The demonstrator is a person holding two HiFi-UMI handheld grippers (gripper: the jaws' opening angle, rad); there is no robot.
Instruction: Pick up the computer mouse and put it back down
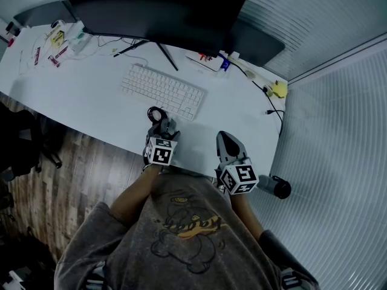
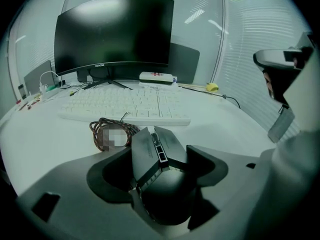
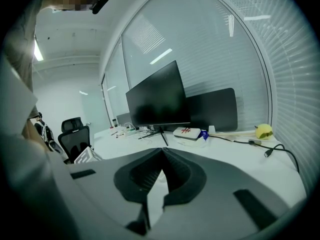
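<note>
Pinching the computer mouse (image 2: pixel 158 151) at the bench's (image 2: pixel 235 131) near edge, perhaps just clear of it, the left hand-held gripper (image 2: pixel 161 158) should be lowered level before release; the right hand-held gripper (image 3: pixel 161 153) is pressed together, empty.

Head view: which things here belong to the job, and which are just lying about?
Job:
computer mouse
left tongs, shut on it

Lying about:
keyboard
monitor
yellow object
right tongs, shut and empty
</note>
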